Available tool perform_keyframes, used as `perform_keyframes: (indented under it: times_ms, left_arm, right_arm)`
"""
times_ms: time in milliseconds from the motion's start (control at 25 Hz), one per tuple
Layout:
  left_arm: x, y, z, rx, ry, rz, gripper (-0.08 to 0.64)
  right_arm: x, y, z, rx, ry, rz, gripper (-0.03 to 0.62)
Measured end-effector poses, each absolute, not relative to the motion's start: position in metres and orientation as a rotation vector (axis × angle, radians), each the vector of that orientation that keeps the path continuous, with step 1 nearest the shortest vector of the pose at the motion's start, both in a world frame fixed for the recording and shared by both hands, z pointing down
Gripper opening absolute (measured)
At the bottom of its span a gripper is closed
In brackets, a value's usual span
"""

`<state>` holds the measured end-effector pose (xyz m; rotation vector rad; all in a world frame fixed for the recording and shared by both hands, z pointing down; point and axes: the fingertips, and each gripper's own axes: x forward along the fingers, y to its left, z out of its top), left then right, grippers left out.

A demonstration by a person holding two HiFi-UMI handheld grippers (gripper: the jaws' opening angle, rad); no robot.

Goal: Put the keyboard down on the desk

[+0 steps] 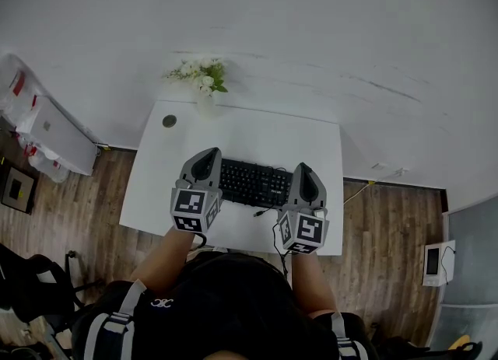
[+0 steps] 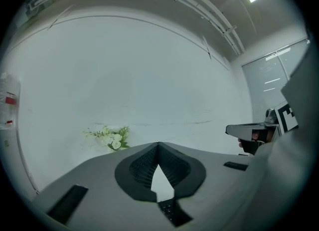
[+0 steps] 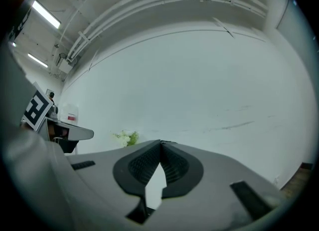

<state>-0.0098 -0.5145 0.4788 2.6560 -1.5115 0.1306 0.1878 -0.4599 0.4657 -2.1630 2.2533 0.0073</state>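
Note:
A black keyboard lies across the near half of the white desk. My left gripper is over its left end and my right gripper over its right end. In the left gripper view the jaws are shut, tips meeting, and a strip of keyboard keys shows through the gap below the pads. In the right gripper view the jaws are likewise shut tip to tip, with white desk behind them. Nothing shows between either pair of pads. Whether the keyboard rests on the desk I cannot tell.
A vase of white flowers stands at the desk's far edge by the wall, with a small dark round thing beside it. The keyboard's cable runs toward the near edge. Bags stand on the wooden floor at left.

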Motion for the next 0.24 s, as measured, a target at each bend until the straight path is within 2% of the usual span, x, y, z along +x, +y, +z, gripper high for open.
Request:
perform_keyframes:
  times_ms: [240]
  left_arm:
    - [-0.0075,-0.5071,0.4787,2.66,-1.508,0.135,0.0]
  right_arm:
    - [0.1904,-0.4545,0.4672,-2.162,2.249,-0.009,-0.003]
